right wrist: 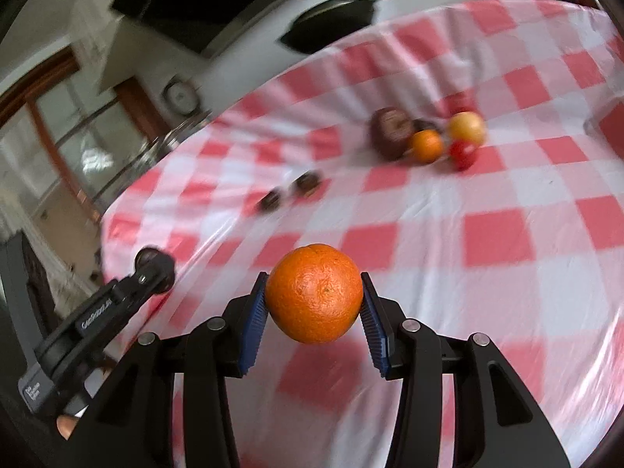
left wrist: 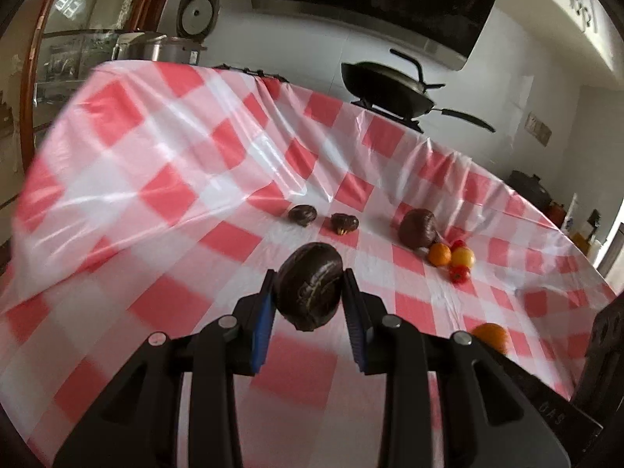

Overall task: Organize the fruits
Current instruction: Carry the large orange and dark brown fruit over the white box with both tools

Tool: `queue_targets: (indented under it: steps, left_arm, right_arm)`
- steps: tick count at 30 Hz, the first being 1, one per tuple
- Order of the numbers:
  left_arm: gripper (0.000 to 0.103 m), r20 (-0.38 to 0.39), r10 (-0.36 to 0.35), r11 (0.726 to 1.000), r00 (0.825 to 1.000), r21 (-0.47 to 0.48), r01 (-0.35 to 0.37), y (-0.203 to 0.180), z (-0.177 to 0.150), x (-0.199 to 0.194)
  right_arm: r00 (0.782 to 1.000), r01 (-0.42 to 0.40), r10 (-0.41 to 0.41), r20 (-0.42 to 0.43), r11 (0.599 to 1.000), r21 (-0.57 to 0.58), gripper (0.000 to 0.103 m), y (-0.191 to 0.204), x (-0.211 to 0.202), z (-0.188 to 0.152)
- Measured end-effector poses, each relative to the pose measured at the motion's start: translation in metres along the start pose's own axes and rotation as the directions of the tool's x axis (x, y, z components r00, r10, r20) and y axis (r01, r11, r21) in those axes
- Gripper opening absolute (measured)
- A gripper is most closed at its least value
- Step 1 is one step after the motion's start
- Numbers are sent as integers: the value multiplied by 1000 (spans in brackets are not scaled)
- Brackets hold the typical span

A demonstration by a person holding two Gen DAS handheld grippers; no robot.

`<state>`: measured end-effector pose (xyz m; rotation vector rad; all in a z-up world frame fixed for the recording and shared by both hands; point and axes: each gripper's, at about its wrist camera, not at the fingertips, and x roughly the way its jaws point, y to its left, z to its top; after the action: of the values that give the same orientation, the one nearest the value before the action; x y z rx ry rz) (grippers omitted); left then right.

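Note:
My left gripper (left wrist: 309,284) is shut on a dark brown round fruit (left wrist: 309,286) and holds it above the red-checked tablecloth (left wrist: 156,195). My right gripper (right wrist: 315,292) is shut on a large orange (right wrist: 315,293), also above the cloth; that orange shows in the left wrist view (left wrist: 492,336) at lower right. Farther on lie two small dark fruits (left wrist: 302,215) (left wrist: 344,223), a bigger dark brown fruit (left wrist: 418,229), a small orange (left wrist: 439,254), a yellow fruit (left wrist: 463,257) and a red tomato (left wrist: 459,273). The same cluster shows in the right wrist view (right wrist: 427,145).
A black wok (left wrist: 386,87) sits on a stove beyond the table's far edge. A steel pot (left wrist: 162,48) and a rice cooker (left wrist: 197,13) stand at the far left. The left gripper's body (right wrist: 97,308) shows at the left of the right wrist view.

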<state>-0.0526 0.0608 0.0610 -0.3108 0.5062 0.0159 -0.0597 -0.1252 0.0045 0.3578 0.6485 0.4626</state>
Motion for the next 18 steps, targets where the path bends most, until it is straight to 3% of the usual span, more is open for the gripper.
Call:
queue_targets:
  steps: [4,7,12,18]
  left_arm:
    - [33,14,13,998,1000,57,-14,18,-18,-45]
    - [33,39,59,994,998,92,-62,37,-28,-75]
    - [33,31,127,991,991,34,-128,94,-40,-114]
    - [33,42,236,972,971,-6,-236,154,-49,-155]
  right_arm:
    - [996,-73,70,-51,996,-56,45,40,-10,-32]
    - [989,-130,123,-78,988,-83,45,61,-14,-47]
    - [975,-186,169,-142,976,-117,45,93,-14,-67]
    - [958,-233,192,-212,954,-190,45,131,-8,-87]
